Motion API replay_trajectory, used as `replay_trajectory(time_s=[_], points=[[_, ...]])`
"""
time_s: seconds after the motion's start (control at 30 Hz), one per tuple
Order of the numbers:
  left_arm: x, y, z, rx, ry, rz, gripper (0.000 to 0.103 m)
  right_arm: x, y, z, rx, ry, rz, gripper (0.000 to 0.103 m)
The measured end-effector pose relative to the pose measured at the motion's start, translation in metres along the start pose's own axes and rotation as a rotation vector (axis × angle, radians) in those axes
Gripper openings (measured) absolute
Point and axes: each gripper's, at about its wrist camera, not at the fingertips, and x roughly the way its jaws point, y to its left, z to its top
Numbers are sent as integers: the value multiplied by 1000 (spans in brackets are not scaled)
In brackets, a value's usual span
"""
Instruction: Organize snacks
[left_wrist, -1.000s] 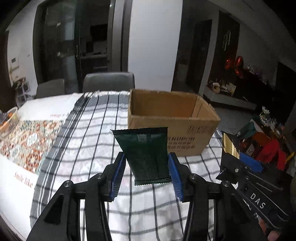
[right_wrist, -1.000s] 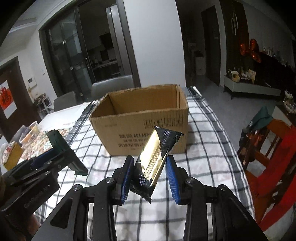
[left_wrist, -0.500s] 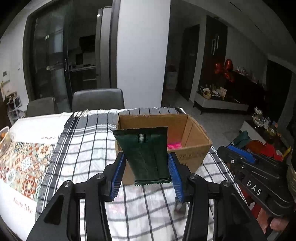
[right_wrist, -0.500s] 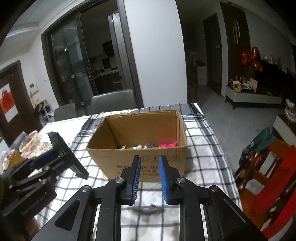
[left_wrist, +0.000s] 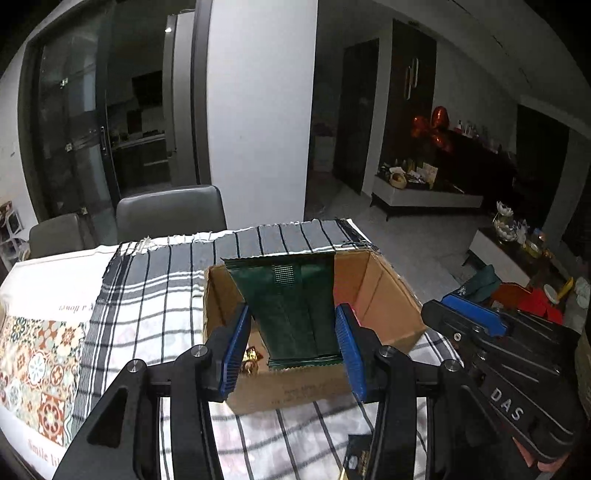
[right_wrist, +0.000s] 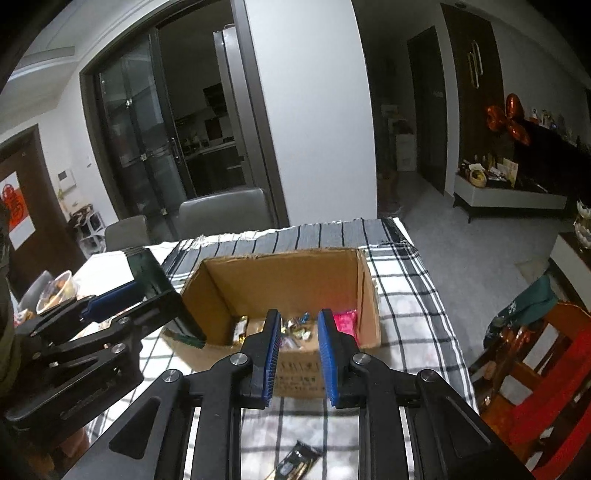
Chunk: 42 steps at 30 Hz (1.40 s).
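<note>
Packet (left_wrist: 295, 314), green: we clamp it in left gripper (left_wrist: 291, 350) over box (left_wrist: 384, 295), ready to drop. Right gripper (right_wrist: 297, 354): nearly closed, empty; dark bar (right_wrist: 295, 458) lies on cloth below.

Black tongs (right_wrist: 297, 354), blue ribbed pads (right_wrist: 328, 360), silver screws, "DAS" lettering

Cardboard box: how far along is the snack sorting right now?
Done: several small snacks already lie in the cardboard box. In hand: the left gripper holds a green packet over the box. Left: a black-and-gold packet lies on the checked cloth in front of the box; the right gripper holds nothing.
</note>
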Motion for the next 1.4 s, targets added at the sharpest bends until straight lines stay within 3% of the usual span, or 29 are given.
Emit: replay_trajectory(time_s=[0.13, 0.2, 0.27, 0.47, 0.93, 1.4], points=[[23, 0, 7, 16, 34, -13, 47, 13, -3, 6, 2, 9, -10, 22], [30, 0, 11, 19, 40, -12, 52, 17, -3, 7, 4, 13, -17, 22], [35, 0, 13, 31, 36, 9, 65, 21, -5, 8, 11, 14, -27, 22], [28, 2, 6, 38, 25, 42, 73, 22, -2, 3, 14, 20, -27, 22], [-13, 16, -32, 7, 23, 142, 73, 11, 13, -30, 38, 67, -17, 23], [-6, 9, -79, 66, 140, 173, 73, 32, 17, -78, 134, 275, -13, 23]])
